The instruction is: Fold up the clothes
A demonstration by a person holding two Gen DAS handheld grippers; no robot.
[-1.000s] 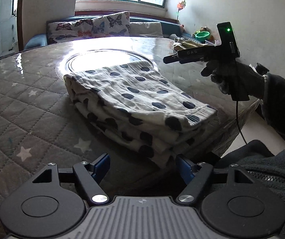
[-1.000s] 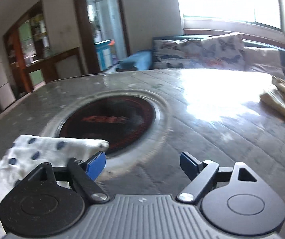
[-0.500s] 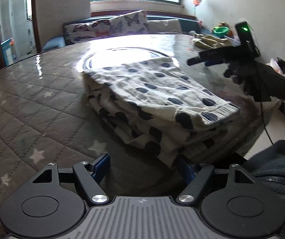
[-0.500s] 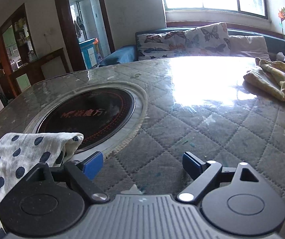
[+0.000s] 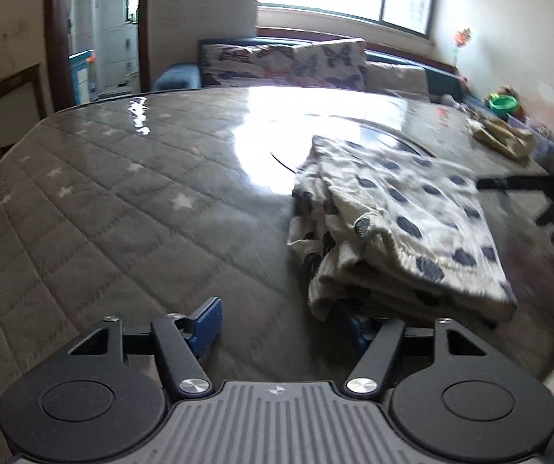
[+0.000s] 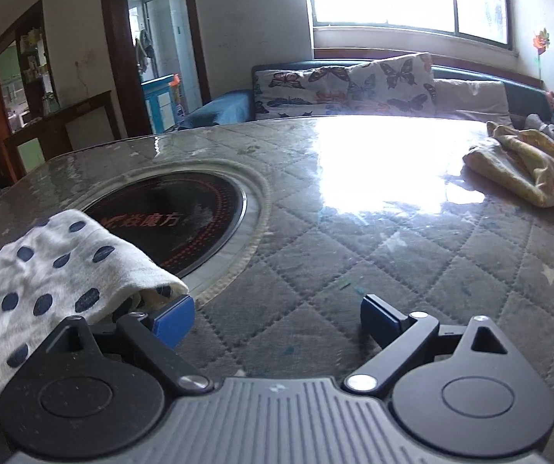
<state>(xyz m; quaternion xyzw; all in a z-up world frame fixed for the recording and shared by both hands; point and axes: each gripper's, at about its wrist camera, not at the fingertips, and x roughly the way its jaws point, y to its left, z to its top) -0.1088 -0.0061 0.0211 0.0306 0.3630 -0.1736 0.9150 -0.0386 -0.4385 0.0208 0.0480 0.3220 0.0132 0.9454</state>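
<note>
1. Left gripper (image 5: 282,323) sits low over the quilted table (image 5: 122,208), fingers spread wide with nothing between them; its right finger is tucked just under the near corner of the polka-dot garment (image 5: 404,224).
2. That garment lies in a thick folded stack by the table's near edge, its far end reaching the rim of the round inset cooktop (image 6: 168,228). It already sits folded; whether another fold is due, this one view can't settle.
3. Handling call: soft cotton-like knit, light, floppy, many loose layers. I'd expect the layers to slide apart if pinched at a single ply, so any hold wants the whole thickness at a corner or along the stacked edge.
4. The table cover looks glossy and slick under the window glare, so the stack may skid when pushed.
5. Right gripper (image 6: 277,319), fingers parted and empty, hovers above the table; its left finger is just beside the garment's rounded folded end.
6. Far right corner: a crumpled yellow cloth (image 6: 524,166), unfolded, limp and lumpy.
</note>
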